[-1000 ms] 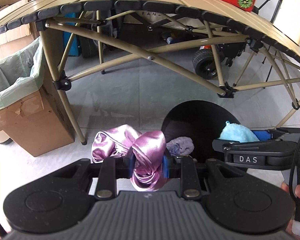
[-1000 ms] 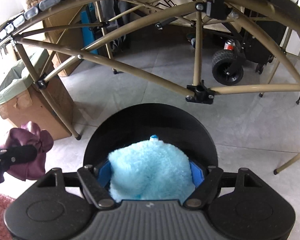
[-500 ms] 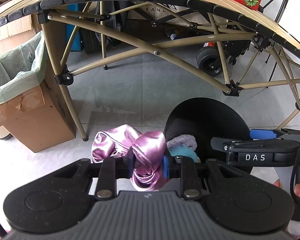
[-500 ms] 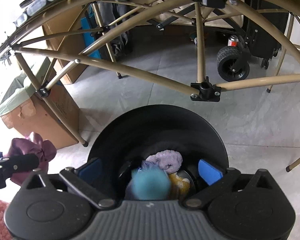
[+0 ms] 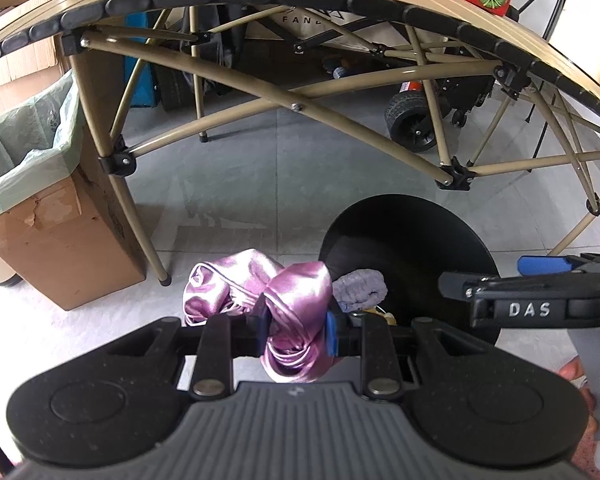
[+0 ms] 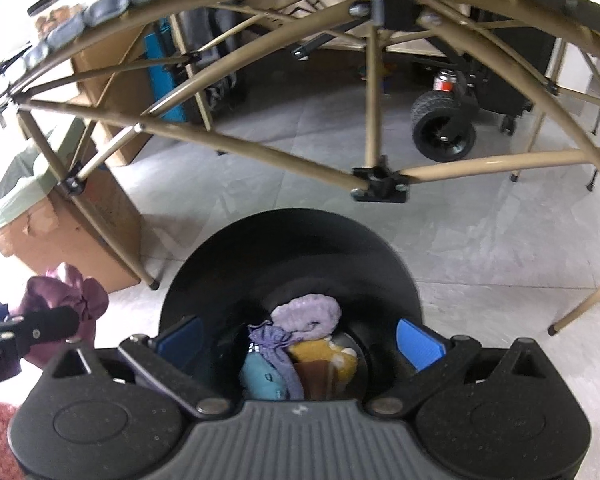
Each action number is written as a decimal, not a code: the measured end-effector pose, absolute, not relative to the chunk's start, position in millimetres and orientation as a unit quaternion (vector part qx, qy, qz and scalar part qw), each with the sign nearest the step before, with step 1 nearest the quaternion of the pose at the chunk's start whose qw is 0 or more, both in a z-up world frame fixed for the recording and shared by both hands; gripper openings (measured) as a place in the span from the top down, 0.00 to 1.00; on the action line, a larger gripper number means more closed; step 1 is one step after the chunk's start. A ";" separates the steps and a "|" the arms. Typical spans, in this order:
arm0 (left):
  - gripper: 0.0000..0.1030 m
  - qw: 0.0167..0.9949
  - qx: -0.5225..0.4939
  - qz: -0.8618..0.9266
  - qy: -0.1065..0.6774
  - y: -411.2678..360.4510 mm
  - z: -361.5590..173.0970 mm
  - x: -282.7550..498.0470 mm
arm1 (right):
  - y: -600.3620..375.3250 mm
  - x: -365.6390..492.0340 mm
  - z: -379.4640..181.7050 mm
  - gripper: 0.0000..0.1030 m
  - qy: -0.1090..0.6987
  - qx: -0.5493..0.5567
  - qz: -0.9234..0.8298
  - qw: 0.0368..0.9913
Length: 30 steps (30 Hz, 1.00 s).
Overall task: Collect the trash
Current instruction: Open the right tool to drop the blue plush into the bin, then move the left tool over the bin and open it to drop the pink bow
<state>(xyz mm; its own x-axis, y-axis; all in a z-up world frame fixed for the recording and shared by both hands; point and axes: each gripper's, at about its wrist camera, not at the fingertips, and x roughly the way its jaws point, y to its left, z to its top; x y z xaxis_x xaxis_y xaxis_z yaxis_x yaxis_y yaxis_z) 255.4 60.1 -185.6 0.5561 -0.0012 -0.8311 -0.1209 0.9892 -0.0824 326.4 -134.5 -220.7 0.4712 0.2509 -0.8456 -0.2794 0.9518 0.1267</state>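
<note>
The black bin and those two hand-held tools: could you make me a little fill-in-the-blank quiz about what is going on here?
1. The left tool is shut on a shiny ____ cloth.
2. The right tool hangs over the black bin with its jaws ____.
3. The cardboard box beside the table leg is lined with a pale ____ bag.

Missing words: pink; open; green

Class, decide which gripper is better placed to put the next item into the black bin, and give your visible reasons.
Left. The left gripper is shut on the pink satin cloth right beside the black bin. The right gripper hangs open and empty over the bin.
</note>
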 end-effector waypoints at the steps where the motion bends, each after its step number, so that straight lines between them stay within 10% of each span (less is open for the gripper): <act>1: 0.74 0.880 -0.064 0.033 0.470 57.2 -185.5 256.1 | -137.6 326.1 -218.9 0.00 0.491 -0.010 0.150 0.858; 30: 0.74 0.858 -0.053 -0.015 0.510 -67.3 -216.3 325.2 | -274.8 312.0 -160.3 0.00 0.422 0.086 -0.003 0.902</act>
<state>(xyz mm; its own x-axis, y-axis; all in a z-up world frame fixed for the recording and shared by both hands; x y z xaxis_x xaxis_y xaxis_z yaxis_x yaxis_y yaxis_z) 325.2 -67.3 -216.3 0.4784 -0.0794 -0.8745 -0.0295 0.9939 -0.1064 312.0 -274.8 -160.3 0.6437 0.0672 -0.7623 0.0783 0.9851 0.1530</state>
